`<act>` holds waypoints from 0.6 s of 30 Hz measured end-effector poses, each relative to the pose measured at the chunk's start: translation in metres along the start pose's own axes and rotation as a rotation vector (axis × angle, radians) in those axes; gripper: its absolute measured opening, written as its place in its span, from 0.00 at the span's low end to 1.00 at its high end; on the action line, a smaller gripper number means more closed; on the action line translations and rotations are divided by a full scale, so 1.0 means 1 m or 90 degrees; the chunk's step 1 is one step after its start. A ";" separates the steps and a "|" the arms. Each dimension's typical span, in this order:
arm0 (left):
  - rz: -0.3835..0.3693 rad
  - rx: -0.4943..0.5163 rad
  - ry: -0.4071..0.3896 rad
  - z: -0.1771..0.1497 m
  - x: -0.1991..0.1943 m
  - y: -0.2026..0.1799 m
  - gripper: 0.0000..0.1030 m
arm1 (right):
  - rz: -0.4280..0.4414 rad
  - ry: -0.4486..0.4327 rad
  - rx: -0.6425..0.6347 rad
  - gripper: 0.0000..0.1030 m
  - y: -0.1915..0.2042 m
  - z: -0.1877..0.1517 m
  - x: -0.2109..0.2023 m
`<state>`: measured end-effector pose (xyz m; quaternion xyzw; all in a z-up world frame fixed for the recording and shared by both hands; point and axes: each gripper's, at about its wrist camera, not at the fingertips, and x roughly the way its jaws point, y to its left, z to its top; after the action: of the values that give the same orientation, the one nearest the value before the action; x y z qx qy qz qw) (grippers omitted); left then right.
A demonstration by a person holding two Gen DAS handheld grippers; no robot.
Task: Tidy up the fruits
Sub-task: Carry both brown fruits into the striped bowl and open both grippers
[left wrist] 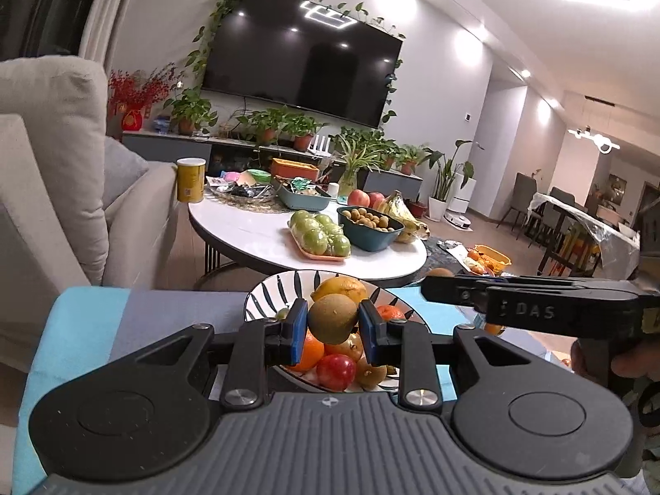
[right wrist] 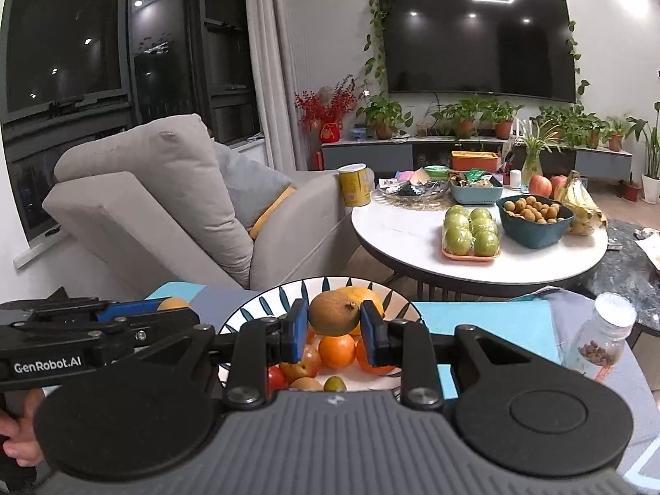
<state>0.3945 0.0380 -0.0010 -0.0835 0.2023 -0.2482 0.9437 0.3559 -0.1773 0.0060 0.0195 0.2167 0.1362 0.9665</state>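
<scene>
The room is a lit living room at night; a dark window (right wrist: pixel 66 41) fills the far left, and a wide black television (right wrist: pixel 478 37) hangs on the pale wall with trailing vines around its frame; below it a low grey cabinet (right wrist: pixel 367 154) carries a row of potted plants (right wrist: pixel 383 115) and a spray of red blossoms (right wrist: pixel 326 103); a grey sofa (right wrist: pixel 136 202) with loose cushions stands to the left.

Beyond the near surface sits a round white bench (right wrist: pixel 404 239); on it rest a tray of green apples (right wrist: pixel 472 229), a dark teal bowl of small brown fruit (right wrist: pixel 534 216), a bunch of bananas (right wrist: pixel 577 202), 2 red apples (right wrist: pixel 540 185), a yellow canister (right wrist: pixel 354 185) and a teal basket (right wrist: pixel 474 192) among clutter.

The near surface is covered by a cloth in blue and grey panels (left wrist: pixel 165 309); on it stands a white plate with dark leaf markings (right wrist: pixel 264 309), piled with oranges (right wrist: pixel 336 350), a yellow lemon (left wrist: pixel 340 288), a red fruit (left wrist: pixel 336 371) and others; a clear plastic bottle (right wrist: pixel 600 342) with brown bits inside stands on the cloth to the right.

The left hand-held gripper (left wrist: pixel 333 326) is clenched on a brown kiwi (left wrist: pixel 333 317), held above the piled plate; the right hand-held gripper (right wrist: pixel 335 326) likewise grasps a brown-green kiwi with a stem nub (right wrist: pixel 334 313) between its blue pads (right wrist: pixel 298 330), above the same plate.
</scene>
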 end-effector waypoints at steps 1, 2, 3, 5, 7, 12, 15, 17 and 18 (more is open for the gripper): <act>0.001 -0.006 -0.003 0.000 -0.002 0.000 0.24 | 0.001 -0.004 0.004 0.36 -0.001 0.001 -0.003; 0.003 -0.005 -0.004 0.001 -0.004 0.001 0.24 | -0.002 -0.007 0.004 0.36 0.000 0.002 -0.005; 0.004 -0.004 -0.004 0.002 -0.004 0.000 0.24 | -0.005 -0.010 0.002 0.36 0.000 0.004 -0.008; 0.008 -0.001 -0.005 0.003 -0.007 -0.002 0.24 | -0.008 -0.014 0.004 0.36 -0.001 0.006 -0.012; 0.007 0.002 -0.009 0.006 -0.007 -0.004 0.24 | -0.012 -0.019 0.002 0.36 -0.001 0.008 -0.017; 0.001 0.006 -0.009 0.005 0.000 -0.006 0.24 | -0.024 -0.029 0.013 0.36 -0.007 0.010 -0.020; -0.013 0.029 -0.008 0.007 0.013 -0.002 0.24 | -0.022 -0.022 0.028 0.36 -0.017 0.011 -0.012; -0.017 0.019 -0.004 0.010 0.022 0.004 0.24 | -0.017 -0.020 0.045 0.36 -0.025 0.010 -0.006; -0.020 0.016 -0.007 0.012 0.025 0.006 0.24 | -0.015 -0.018 0.048 0.36 -0.028 0.010 -0.003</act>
<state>0.4220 0.0314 -0.0003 -0.0763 0.1926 -0.2652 0.9417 0.3646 -0.2046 0.0136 0.0551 0.2079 0.1159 0.9697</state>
